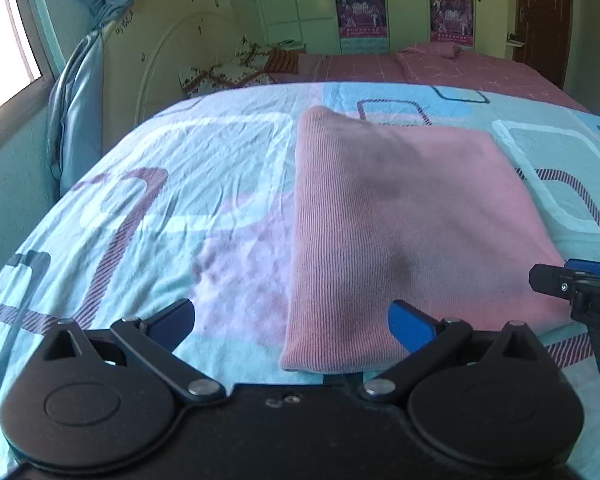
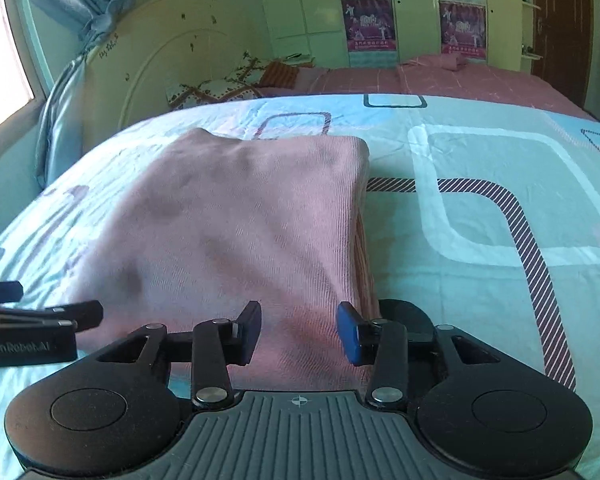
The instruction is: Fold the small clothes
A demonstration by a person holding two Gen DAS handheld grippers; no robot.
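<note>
A pink ribbed garment [image 1: 400, 220] lies folded into a flat rectangle on the bed; it also shows in the right wrist view [image 2: 240, 224]. My left gripper [image 1: 292, 322] is open wide and empty, at the garment's near left corner, its right finger over the cloth. My right gripper [image 2: 298, 330] is open and empty, just above the garment's near right edge. The right gripper's tip shows in the left wrist view [image 1: 572, 284], and the left gripper shows at the left edge of the right wrist view [image 2: 40, 320].
The bed is covered by a light blue sheet [image 1: 148, 208] with square patterns. A cream headboard [image 1: 172, 52] and pillows [image 1: 236, 68] stand at the far left. A pink bedspread [image 1: 460, 68] lies beyond. Wardrobes [image 2: 380, 12] and a brown door [image 2: 560, 20] line the far wall.
</note>
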